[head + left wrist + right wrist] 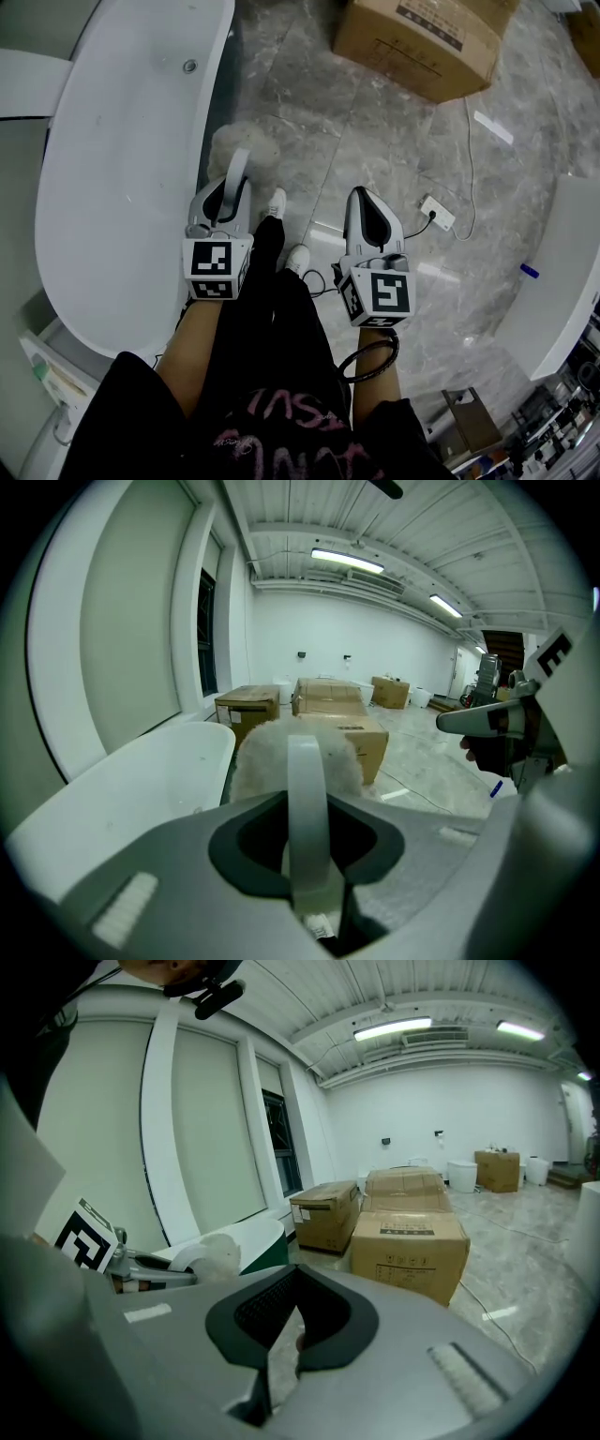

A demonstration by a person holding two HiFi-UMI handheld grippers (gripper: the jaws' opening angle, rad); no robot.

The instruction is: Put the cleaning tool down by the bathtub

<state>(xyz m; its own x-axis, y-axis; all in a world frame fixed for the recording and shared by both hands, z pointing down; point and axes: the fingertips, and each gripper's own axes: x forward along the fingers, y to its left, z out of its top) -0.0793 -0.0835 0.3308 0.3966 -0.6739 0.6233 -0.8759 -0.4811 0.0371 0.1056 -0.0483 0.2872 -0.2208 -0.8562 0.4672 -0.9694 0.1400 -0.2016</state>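
Note:
The cleaning tool has a pale flat handle (237, 169) and a fluffy white head (246, 142). My left gripper (228, 187) is shut on the handle and holds the tool over the floor, just beside the white bathtub (122, 141). In the left gripper view the handle (307, 799) runs up between the jaws to the fluffy head (267, 752), with the tub (141, 780) at left. My right gripper (364, 202) hangs over the marble floor to the right, shut with nothing in it. From its own view (286, 1326) the fluffy head (211, 1252) shows at left.
A large cardboard box (422, 37) stands on the floor ahead, with more boxes (412, 1241) behind it. A power strip (438, 213) with a cable lies at right. A white counter (562, 281) lines the right side. The person's shoes (275, 202) are between the grippers.

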